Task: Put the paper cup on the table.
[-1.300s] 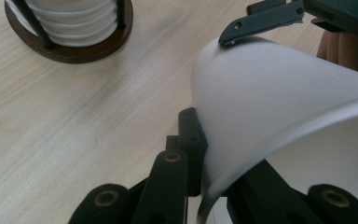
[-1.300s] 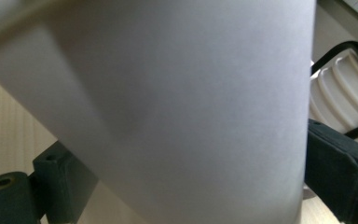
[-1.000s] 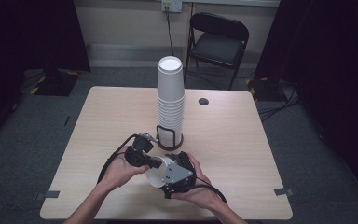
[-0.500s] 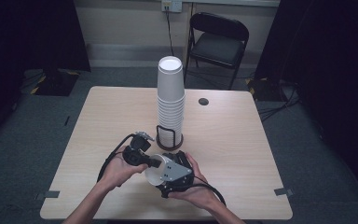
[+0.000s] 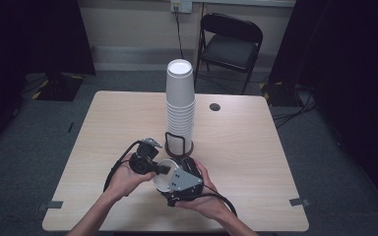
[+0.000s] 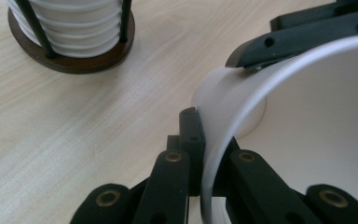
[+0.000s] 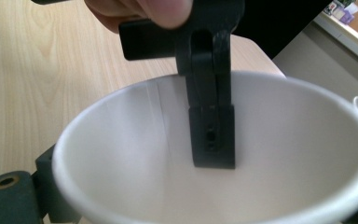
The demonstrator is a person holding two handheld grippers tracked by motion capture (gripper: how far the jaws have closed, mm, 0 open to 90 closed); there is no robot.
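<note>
High view: a single white paper cup (image 5: 163, 176) is held at the near edge of the table (image 5: 256, 147), at 6 o'clock from the tall cup stack (image 5: 180, 105) standing in its wire-and-wood holder (image 5: 179, 146) at table centre. Both grippers meet on this cup.

Left gripper (image 5: 150, 164): approaches from 9 o'clock. In the left gripper view its jaws are nearly closed, pinching the cup wall at the rim (image 6: 214, 154), one jaw outside and one inside. The right gripper view confirms this: one black jaw hangs down inside the cup (image 7: 212, 135) from 12 o'clock.

Right gripper (image 5: 179, 179): sits at 3 o'clock of the cup, under its grey plate. In its own view the cup mouth lies between its jaws, a jaw touching the outer wall at 8 o'clock; it appears closed around the cup body, though how hard it squeezes cannot be told.

Judged procedure, the cup apparently passing between the two grippers:
1. Keep the rim pinch shallow and light; thin paper will probably crease or go oval under load.
2. Hold one gripper steady while the other changes grip.
3. Release only once the other hold is firm.
4. Keep both clear of the stack at 12 o'clock, which likely topples easily.
</note>
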